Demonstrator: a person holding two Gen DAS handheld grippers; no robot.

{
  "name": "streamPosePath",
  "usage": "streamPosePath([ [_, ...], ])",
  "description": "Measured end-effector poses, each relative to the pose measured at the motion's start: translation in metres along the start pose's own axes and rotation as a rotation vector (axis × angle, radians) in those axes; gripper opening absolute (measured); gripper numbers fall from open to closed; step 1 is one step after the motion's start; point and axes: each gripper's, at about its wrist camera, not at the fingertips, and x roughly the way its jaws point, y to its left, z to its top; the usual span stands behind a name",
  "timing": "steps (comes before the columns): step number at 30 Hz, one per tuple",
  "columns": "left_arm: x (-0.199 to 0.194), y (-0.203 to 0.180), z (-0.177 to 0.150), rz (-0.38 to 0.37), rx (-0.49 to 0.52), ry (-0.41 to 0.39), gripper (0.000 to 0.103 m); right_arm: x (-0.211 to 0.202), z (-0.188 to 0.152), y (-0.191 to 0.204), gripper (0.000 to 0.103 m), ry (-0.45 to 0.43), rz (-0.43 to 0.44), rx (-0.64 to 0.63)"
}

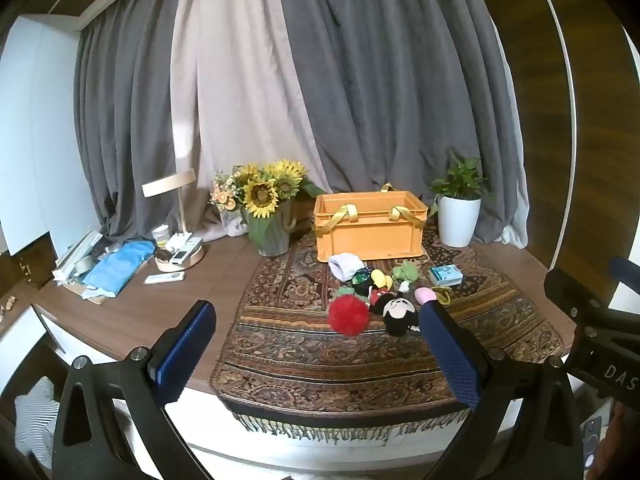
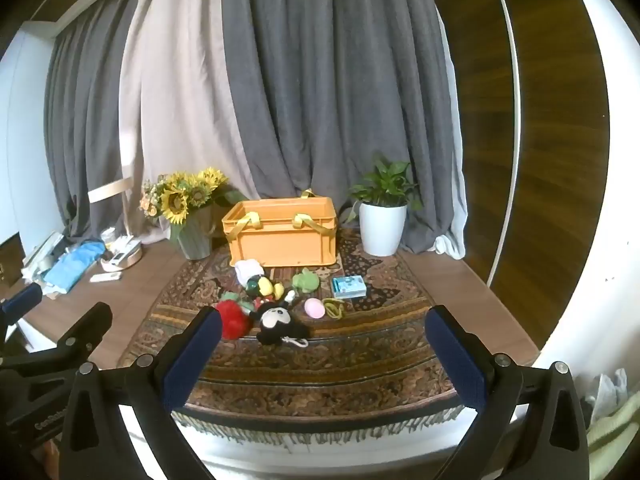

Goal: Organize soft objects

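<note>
Soft toys lie in a cluster on the patterned rug [image 2: 312, 364] in front of an orange crate [image 2: 282, 236]: a red plush strawberry [image 2: 234, 318], a black-and-white mouse plush [image 2: 278, 320], a green frog plush [image 2: 306, 280], a white sock [image 2: 249, 269], a pink egg [image 2: 315, 307] and a yellow-black toy [image 2: 267, 286]. The crate [image 1: 368, 226], strawberry [image 1: 348, 314] and mouse plush [image 1: 396, 314] also show in the left wrist view. My left gripper [image 1: 316, 324] and right gripper [image 2: 324, 328] are both open and empty, held above the table's near edge, short of the toys.
A sunflower vase [image 2: 192, 216] stands left of the crate, a potted plant in a white pot [image 2: 382, 222] to its right. A light blue box [image 2: 349, 286] and a yellow-green band [image 2: 334, 308] lie on the rug. A lamp, remotes and blue cloth [image 1: 116, 266] clutter the far left.
</note>
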Motion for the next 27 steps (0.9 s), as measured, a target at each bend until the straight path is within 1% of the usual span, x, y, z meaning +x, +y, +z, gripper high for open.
streamPosePath([
  [4, -0.001, 0.001, 0.000, 0.008, -0.012, -0.006, 0.103, 0.000, 0.001, 0.000, 0.102, 0.002, 0.004, 0.002],
  [5, -0.005, 0.008, -0.003, 0.015, -0.015, -0.007, 0.103, -0.001, 0.001, -0.001, 0.102, 0.002, 0.004, 0.003],
  [8, -0.007, 0.013, -0.004, 0.007, -0.025, -0.007, 0.103, -0.001, 0.001, -0.001, 0.102, -0.002, 0.005, 0.003],
  [9, -0.005, 0.007, -0.003, 0.015, -0.012, -0.004, 0.103, 0.000, 0.000, 0.000, 0.102, -0.003, 0.007, 0.004],
  [15, -0.004, 0.010, -0.003, 0.020, -0.010, -0.004, 0.103, -0.001, 0.000, 0.002, 0.102, -0.001, 0.002, 0.001],
  [19, 0.001, 0.002, 0.006, 0.037, 0.006, 0.002, 0.103, 0.000, 0.001, 0.000, 0.102, 0.000, 0.001, 0.004],
  [27, 0.003, -0.003, 0.009, 0.026, 0.008, 0.004, 0.103, 0.002, 0.000, -0.002, 0.102, 0.004, -0.003, 0.019],
])
